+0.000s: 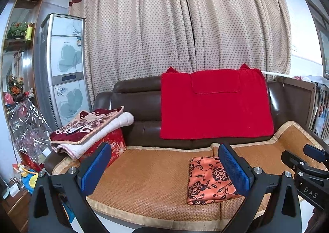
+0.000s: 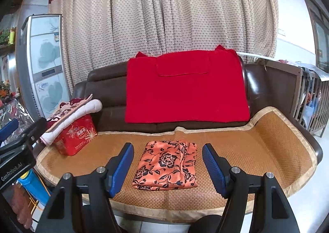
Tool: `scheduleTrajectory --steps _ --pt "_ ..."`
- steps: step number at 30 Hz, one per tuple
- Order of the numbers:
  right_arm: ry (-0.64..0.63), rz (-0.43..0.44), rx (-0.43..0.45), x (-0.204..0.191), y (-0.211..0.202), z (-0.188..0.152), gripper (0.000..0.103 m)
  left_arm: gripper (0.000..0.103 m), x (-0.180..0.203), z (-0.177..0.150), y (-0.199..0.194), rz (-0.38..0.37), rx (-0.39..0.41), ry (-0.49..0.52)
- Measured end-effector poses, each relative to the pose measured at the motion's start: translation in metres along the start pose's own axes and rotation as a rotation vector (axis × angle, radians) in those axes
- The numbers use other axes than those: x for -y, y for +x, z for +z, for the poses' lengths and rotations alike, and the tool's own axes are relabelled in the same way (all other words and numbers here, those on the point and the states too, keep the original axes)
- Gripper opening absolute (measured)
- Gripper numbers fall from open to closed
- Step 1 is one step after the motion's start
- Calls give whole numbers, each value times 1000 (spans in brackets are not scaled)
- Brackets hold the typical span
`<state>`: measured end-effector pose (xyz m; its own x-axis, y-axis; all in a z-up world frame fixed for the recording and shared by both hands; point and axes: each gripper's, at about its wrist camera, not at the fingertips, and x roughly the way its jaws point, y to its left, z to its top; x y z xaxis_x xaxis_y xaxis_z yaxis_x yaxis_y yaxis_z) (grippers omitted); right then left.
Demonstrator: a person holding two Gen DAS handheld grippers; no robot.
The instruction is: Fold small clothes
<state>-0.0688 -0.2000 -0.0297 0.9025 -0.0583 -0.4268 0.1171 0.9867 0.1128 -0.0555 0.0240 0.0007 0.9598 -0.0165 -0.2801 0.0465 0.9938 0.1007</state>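
Both grippers hang empty w/ jaws apart at the near edge of the sofa: right gripper (image 2: 167, 168) lined up on the orange floral garment (image 2: 166, 168), left gripper (image 1: 164, 168) just left of it. The garment lies already folded into a compact rectangle on the woven mat (image 2: 257, 146), mid-seat, nothing touching it. If another fold is due, I'd come in low, pinch both near corners thru all layers, then carry them evenly toward the far edge by the red towel (image 2: 185, 89) on the backrest.
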Motion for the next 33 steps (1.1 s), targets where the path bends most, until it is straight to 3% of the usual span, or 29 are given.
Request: scheduleTrajectory --steps 33 --pt "6 -2 -46 1 34 -1 73 103 8 -3 29 -24 -48 6"
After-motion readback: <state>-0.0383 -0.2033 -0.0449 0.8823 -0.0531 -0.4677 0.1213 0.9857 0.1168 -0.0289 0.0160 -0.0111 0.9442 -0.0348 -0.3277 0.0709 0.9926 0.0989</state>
